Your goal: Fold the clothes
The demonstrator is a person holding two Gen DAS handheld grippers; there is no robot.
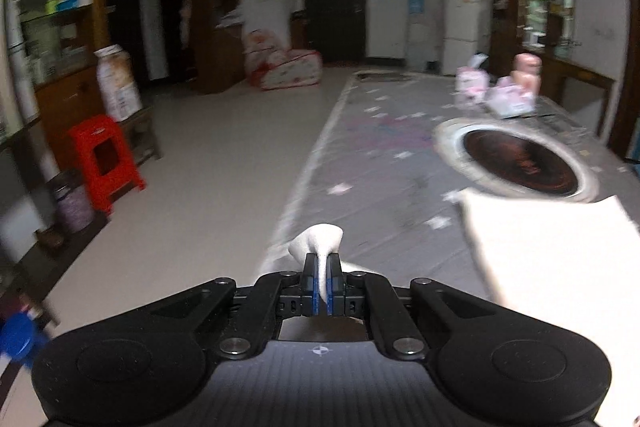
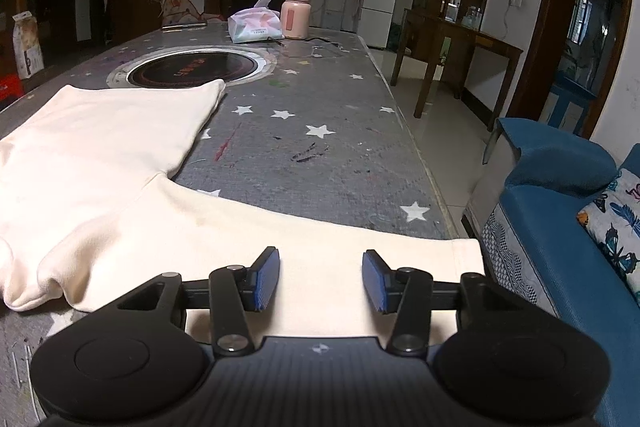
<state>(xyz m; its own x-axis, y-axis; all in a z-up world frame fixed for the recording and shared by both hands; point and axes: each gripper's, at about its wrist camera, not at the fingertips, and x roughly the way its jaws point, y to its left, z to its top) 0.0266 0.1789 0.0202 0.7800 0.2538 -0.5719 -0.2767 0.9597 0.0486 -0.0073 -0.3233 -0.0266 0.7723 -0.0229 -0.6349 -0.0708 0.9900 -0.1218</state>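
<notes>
The left hand-held gripper [image 1: 321, 281] was clamped on a bunched fold of the cream garment [image 2: 120, 163]. The right hand-held gripper [image 2: 321, 277] stood spread above its sleeve. The garment lay on the surface [image 2: 320, 131], touching the round burner [image 2: 192, 67].

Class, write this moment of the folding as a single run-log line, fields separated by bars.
left gripper: shut on cream garment | right gripper: open over sleeve | garment: spread on star-patterned table | fold: not done

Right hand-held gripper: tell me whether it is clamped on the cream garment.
No. The right hand-held gripper stands wide open above the cream garment's sleeve, its blue pads well apart with cloth showing between them.
</notes>
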